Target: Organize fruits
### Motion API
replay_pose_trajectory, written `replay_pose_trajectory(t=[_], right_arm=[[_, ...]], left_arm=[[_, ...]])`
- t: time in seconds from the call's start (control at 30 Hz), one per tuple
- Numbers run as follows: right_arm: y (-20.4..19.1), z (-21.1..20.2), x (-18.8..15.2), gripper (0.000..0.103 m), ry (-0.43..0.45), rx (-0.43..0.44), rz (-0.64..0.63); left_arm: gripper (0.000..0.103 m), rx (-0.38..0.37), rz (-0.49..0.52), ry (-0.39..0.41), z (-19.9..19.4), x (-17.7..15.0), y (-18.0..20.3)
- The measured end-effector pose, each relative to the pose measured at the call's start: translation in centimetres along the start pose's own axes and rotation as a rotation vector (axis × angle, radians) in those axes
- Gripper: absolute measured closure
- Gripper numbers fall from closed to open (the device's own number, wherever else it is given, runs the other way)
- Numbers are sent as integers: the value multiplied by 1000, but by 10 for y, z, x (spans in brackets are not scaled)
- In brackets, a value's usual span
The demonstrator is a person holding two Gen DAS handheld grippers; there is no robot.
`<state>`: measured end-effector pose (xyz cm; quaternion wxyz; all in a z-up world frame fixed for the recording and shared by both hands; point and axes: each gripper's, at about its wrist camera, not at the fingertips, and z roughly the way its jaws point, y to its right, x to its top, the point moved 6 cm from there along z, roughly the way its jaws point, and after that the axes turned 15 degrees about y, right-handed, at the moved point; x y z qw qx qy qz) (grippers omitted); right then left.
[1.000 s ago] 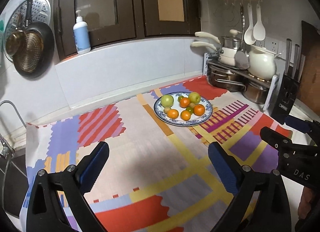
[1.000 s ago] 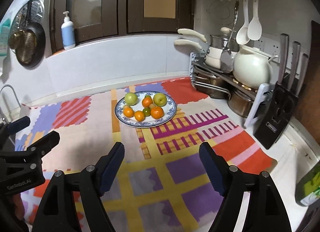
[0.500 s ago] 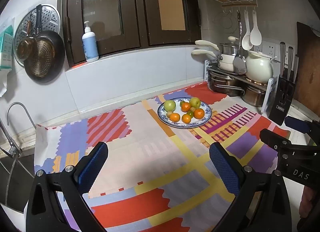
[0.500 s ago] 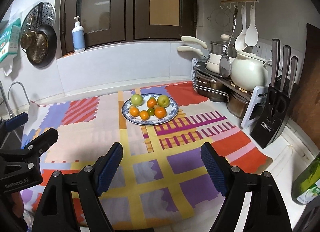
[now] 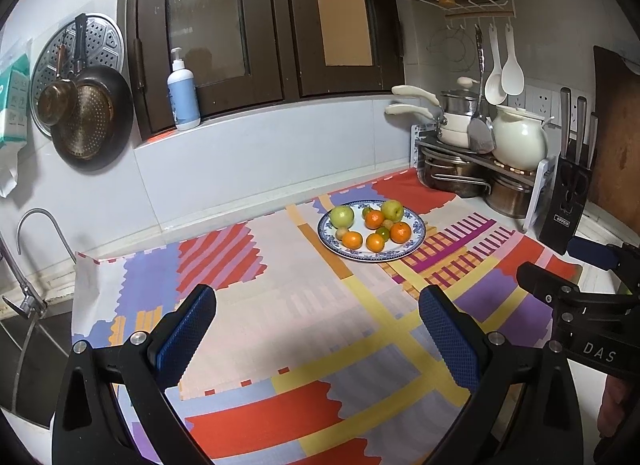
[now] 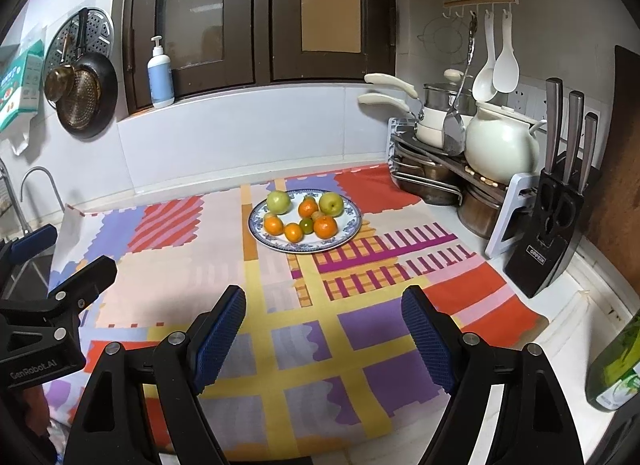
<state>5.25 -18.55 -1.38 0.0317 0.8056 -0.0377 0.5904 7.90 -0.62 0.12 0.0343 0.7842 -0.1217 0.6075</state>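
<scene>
my left gripper (image 5: 316, 329) and right gripper (image 6: 324, 329) gape wide, empty. round orange and green fruits (image 6: 306, 215) crowd the blue-rimmed white plate (image 6: 347, 233) at twelve o'clock; a clumsy pinch could roll neighbours off.

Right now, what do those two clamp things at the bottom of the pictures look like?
Each is a black plastic two-finger gripper with silver screws and blue, cross-hatched rubber pads. The left gripper shows white lettering "GenRobot.AI" on its side; the right gripper shows "DAS". No cables or sleeves are visible.
</scene>
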Motion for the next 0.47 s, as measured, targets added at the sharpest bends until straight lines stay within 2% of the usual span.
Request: replay_pose_trajectory(t=[0.47], right_arm=[[2,2,0,22,-1,1,1]], left_arm=[[0,-2,3,-4,5,-1,1]])
